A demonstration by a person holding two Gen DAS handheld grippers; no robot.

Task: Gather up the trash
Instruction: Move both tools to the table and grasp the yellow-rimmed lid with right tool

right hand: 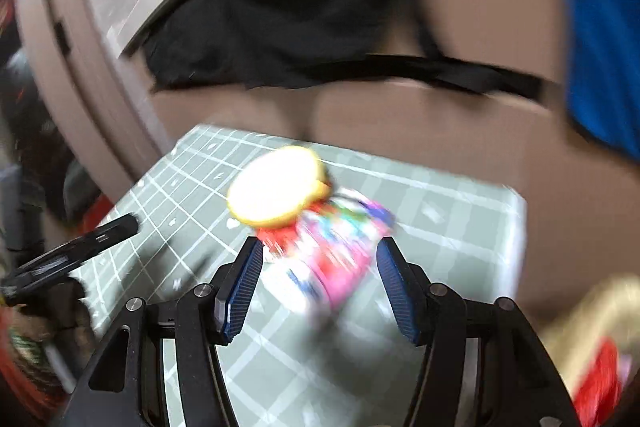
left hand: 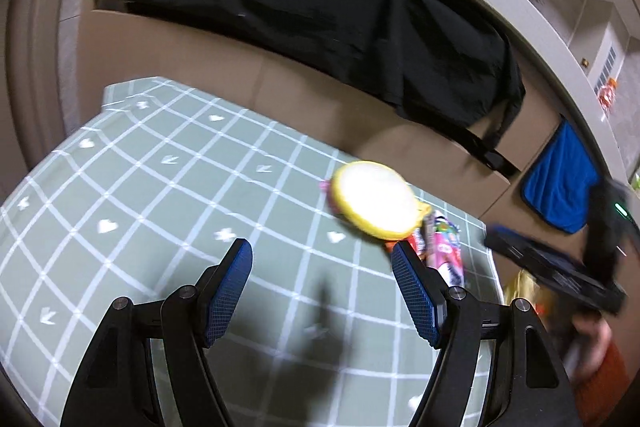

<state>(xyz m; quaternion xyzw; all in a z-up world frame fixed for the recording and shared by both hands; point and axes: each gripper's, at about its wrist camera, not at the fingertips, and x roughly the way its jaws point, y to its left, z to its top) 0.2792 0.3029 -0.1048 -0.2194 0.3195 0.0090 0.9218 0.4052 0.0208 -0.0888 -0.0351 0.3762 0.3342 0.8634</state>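
Observation:
A round cup [left hand: 374, 201] with a yellow rim and a bright white lid lies on the green checked tablecloth [left hand: 160, 187]. A pink, many-coloured wrapper [left hand: 444, 251] lies right beside it. My left gripper [left hand: 322, 247] is open above the cloth with nothing between its fingers, and the cup sits just beyond its right fingertip. In the blurred right wrist view, my right gripper [right hand: 320, 245] is open too. The pink wrapper [right hand: 340, 259] shows between its fingertips with gaps on both sides, and the cup [right hand: 276, 185] lies just past them.
A cardboard box [left hand: 200, 55] draped with black cloth [left hand: 320, 19] stands behind the table. A blue cloth [left hand: 560, 183] hangs at the right. A yellow and red bag [right hand: 592, 339] sits off the table's right edge. A person's orange sleeve [left hand: 608, 379] is at lower right.

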